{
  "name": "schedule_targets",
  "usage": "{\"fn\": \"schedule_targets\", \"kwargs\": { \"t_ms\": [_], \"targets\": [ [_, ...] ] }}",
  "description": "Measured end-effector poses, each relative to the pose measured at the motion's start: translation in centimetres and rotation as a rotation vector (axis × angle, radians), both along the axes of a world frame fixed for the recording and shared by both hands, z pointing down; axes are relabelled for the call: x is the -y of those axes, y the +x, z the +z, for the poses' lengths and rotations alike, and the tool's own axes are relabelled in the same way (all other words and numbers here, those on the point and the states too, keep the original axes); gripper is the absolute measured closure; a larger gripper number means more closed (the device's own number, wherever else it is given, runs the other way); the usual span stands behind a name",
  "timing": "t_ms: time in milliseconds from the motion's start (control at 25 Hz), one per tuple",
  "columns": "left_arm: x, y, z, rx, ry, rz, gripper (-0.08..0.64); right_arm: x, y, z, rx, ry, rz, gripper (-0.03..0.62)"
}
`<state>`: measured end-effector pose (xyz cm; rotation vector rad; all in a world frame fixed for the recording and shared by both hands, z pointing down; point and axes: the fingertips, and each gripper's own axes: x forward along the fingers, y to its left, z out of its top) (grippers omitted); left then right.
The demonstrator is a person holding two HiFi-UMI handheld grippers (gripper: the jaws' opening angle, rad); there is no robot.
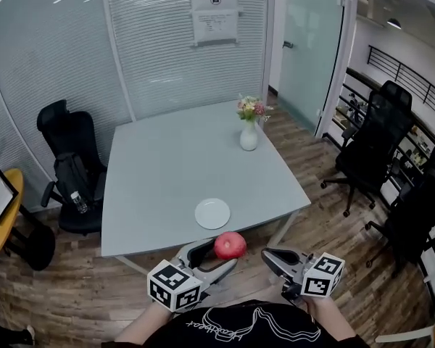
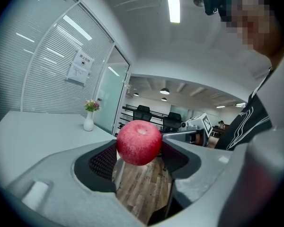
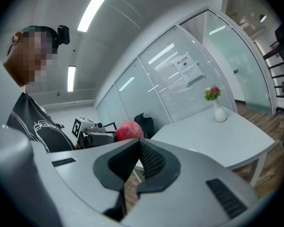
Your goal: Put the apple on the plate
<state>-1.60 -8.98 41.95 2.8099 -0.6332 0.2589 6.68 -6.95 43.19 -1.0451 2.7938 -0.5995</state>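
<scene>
The left gripper (image 1: 217,253) is clamped on a red apple (image 1: 230,245), which sits between the tips of its jaws. The apple hangs over the wooden floor (image 1: 326,223), just off the near edge of a pale table (image 1: 174,158). The right gripper (image 1: 270,256), jaws together and holding nothing, is just right of the apple. An empty white plate (image 1: 212,213) lies on the table near that edge. A vase of flowers (image 1: 249,130) stands at the far right.

The apple (image 1: 230,245) is glowing red; the plate (image 1: 212,213) and vase (image 1: 249,138) are showing white, the table (image 1: 167,165) pale grey-blue, the floor (image 1: 72,296) brown wood grain, the marker cubes (image 1: 175,285) black-and-white squares
</scene>
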Motion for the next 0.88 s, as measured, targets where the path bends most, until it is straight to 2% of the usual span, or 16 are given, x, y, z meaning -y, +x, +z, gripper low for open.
{"fn": "schedule_targets", "kwargs": {
  "t_ms": [240, 560, 880],
  "targets": [
    [2.3, -0.6, -0.2, 0.002, 0.009, -0.024, 0.259, 2.1, -0.7, -0.2, 0.021, 0.005, -0.013, 0.583],
    [5.5, 0.1, 0.8, 0.013, -0.006, -0.053, 0.259, 5.1, 0.8, 0.7, 0.042, -0.024, -0.018, 0.583],
    [10.8, 1.3, 1.8, 0.029, -0.019, -0.112, 0.259, 10.5, 2.4, 1.3, 0.046, -0.057, -0.044, 0.583]
  ]
}}
